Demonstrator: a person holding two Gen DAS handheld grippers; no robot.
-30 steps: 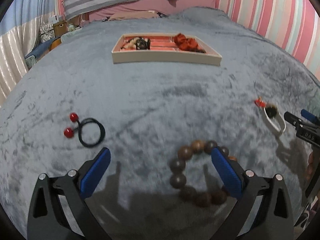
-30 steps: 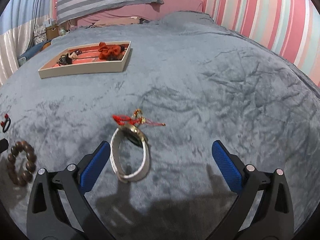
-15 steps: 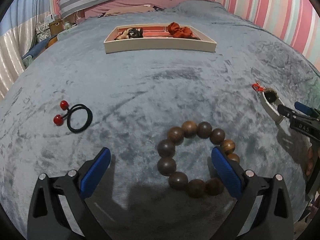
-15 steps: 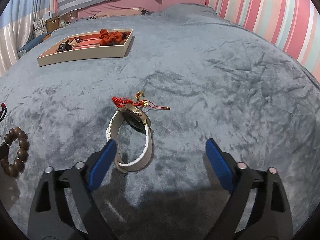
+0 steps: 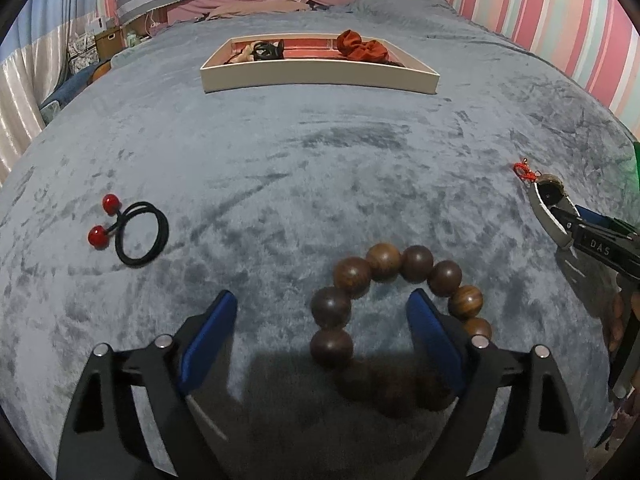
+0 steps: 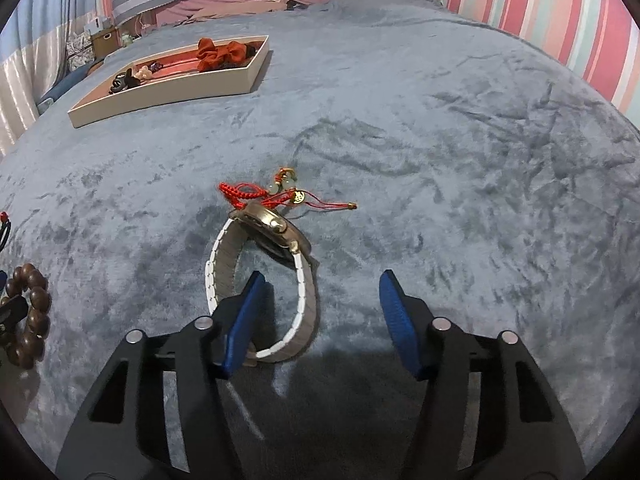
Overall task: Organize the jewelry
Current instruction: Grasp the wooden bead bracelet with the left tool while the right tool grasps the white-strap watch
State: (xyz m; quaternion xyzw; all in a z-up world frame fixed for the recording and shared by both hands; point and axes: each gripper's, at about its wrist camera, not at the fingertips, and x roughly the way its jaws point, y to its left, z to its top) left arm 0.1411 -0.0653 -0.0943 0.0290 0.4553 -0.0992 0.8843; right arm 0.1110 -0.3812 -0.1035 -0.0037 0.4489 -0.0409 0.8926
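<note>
Left claw: the left claw is open wide and sits low over the bed. Its right blue finger is inside the ring of beads.
Bead bracelet: the brown bead bracelet lies on the blanket, at 1 o'clock from the left claw and very near it. The beads closest to the camera are in shadow.
Right claw: the right claw is open too. Its left blue finger is inside the loop of the watch band, and the other finger is outside.
Watch: the white watch stands on its side on the blanket, at 11 o'clock from the right claw.
Red string charm: the red string charm lies just behind the watch, at 12 o'clock, touching or almost touching it.
Hair tie: the black hair tie with two red balls lies at 10 o'clock from the left claw, well apart from the beads.
Tray: the tray sits far away at 12 o'clock. It holds a red scrunchie and some small dark and pale things.
</note>
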